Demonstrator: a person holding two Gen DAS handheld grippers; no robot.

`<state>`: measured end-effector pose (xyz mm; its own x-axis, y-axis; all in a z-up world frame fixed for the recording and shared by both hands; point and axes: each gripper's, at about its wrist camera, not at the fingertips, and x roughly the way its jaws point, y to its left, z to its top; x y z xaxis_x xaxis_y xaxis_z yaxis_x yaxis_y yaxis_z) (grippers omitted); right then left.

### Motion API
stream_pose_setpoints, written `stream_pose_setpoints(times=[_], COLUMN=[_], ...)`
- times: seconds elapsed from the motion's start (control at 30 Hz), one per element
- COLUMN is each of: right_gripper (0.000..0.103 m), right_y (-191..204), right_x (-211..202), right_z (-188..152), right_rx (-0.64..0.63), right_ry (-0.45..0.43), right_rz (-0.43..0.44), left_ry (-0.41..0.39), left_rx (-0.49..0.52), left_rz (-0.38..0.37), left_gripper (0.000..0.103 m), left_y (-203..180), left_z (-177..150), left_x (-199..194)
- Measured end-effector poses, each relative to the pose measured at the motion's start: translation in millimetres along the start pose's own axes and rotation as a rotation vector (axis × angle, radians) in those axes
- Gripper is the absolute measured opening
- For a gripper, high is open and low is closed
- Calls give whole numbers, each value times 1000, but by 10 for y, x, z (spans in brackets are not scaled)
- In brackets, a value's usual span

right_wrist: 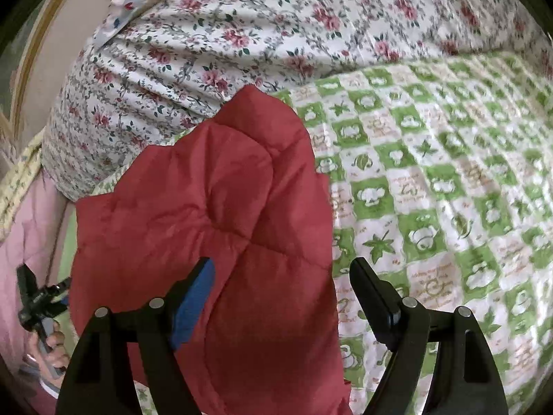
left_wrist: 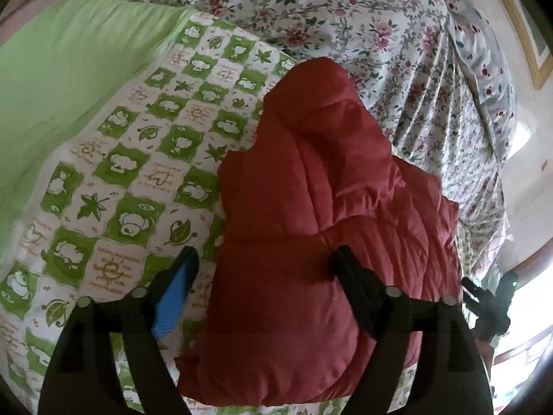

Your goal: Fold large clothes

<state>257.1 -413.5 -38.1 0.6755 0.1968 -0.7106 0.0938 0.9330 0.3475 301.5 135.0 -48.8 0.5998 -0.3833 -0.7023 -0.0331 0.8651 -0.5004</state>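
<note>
Jacket [left_wrist: 311,214], red, quilted, puffy, is lying in a folded bundle on the green-and-white checked bedspread [left_wrist: 138,173], w/ the floral duvet [left_wrist: 328,17] bunching up just beyond its far end. Judging by the look, it's light and soft, padded fabric w/ a slick shell, so it's prob going to spring back open and slide under a shallow pinch. Best hold looks like a thick edge or a stitched seam, taking a deep bite through all layers, not the smooth middle of a panel.

Left gripper [left_wrist: 264,266] is standing wide open over the near part of the bundle, its left finger w/ the blue pad [left_wrist: 172,297] hanging over the bedspread and the other over the red fabric; nothing is pinched. Right gripper [right_wrist: 283,276] is gaping just as wide, empty too, straddling the jacket's right edge, one finger over the red, the other over the checks.

Farther out: plain green cloth [left_wrist: 69,86] is lying on the far left in the left view, and a picture frame [left_wrist: 528,34] is hanging on the wall at the right. In the right view, a hand [right_wrist: 48,342] is gripping the other tool's handle at the near left.
</note>
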Motion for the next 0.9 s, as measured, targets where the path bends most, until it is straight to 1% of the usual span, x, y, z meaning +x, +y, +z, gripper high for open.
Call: stream_pose_setpoints(times=[0.13, 0.17, 0.23, 0.33, 0.43, 0.5, 0.57, 0.67, 0.7, 0.73, 0.77, 0.8, 0.83, 0.87, 0.9], right_gripper=[83, 83, 86, 88, 90, 91, 91, 87, 82, 77, 74, 67, 59, 56, 51], right_y=[-116, -150, -197, -225, -190, -140, -93, -63, -61, -51, -42, -35, -43, -20, -11], right_x=[90, 133, 217, 376, 548, 607, 646, 665, 661, 661, 647, 626, 574, 534, 499], right_z=[-4, 5, 24, 42, 49, 40, 30, 24, 18, 16, 10, 11, 10, 8, 8], right_rx=[60, 81, 115, 157, 175, 169, 161, 159, 160, 161, 158, 153, 143, 135, 130], right_ry=[14, 20, 37, 75, 133, 152, 163, 172, 174, 175, 176, 175, 173, 171, 170], right_rz=[49, 67, 100, 140, 187, 206, 205, 207, 215, 219, 221, 222, 226, 227, 229], left_ry=[10, 14, 23, 45, 71, 85, 102, 106, 104, 101, 98, 94, 89, 85, 81], left_rx=[-24, -26, -30, -45, -71, -82, -95, -87, -76, -62, -45, -33, -20, -10, -2], left_rz=[-38, -42, -51, -87, -136, -157, -185, -193, -191, -193, -197, -198, -200, -200, -201], left_gripper=[83, 84, 85, 85, 87, 87, 87, 87, 85, 77, 71, 67, 62, 58, 56], left_y=[65, 72, 85, 110, 134, 137, 128, 83, 61, 31, -4, -25, -46, -62, -83], left_z=[15, 21, 34, 60, 87, 98, 103, 102, 102, 100, 89, 85, 79, 79, 77], left_x=[60, 79, 127, 228, 355, 427, 508, 579, 573, 561, 534, 507, 470, 444, 406])
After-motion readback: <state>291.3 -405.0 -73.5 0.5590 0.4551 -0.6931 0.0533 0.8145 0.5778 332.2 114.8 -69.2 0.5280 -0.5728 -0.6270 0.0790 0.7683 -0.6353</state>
